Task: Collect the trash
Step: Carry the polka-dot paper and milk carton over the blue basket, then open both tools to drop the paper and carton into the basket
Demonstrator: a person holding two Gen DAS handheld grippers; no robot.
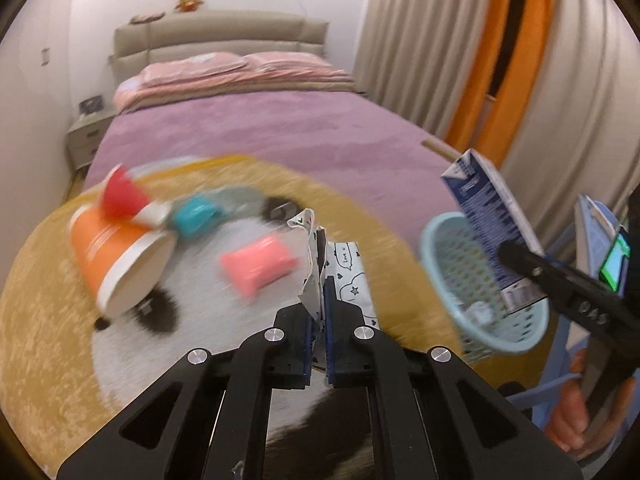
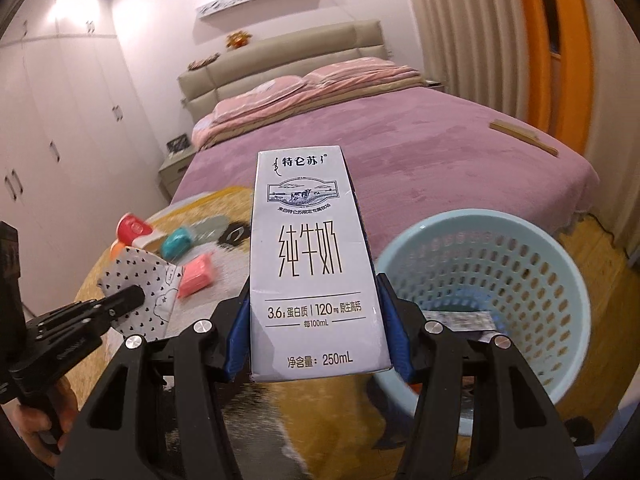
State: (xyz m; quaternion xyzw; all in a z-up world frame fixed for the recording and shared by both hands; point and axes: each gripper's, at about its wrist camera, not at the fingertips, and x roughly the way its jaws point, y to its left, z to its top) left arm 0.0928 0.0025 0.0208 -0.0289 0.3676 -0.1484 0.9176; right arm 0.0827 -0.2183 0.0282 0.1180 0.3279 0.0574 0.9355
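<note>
My right gripper (image 2: 316,312) is shut on a white and blue milk carton (image 2: 316,272), held upright just left of a light blue mesh basket (image 2: 532,280). In the left wrist view the carton (image 1: 488,216) is over the basket (image 1: 452,256), which holds some scraps. My left gripper (image 1: 320,304) is shut on a crumpled white wrapper (image 1: 344,272) with black hearts, also in the right wrist view (image 2: 140,288). An orange paper cup (image 1: 116,264), a red cup (image 1: 120,196), a teal packet (image 1: 196,216) and a pink packet (image 1: 260,266) lie on the panda blanket.
The blanket (image 1: 48,320) covers the foot of a bed with a purple cover (image 1: 260,128). Curtains (image 1: 420,40) hang at right. A nightstand (image 1: 84,136) stands at the left. A wooden stick (image 2: 524,136) lies on the bed's right side.
</note>
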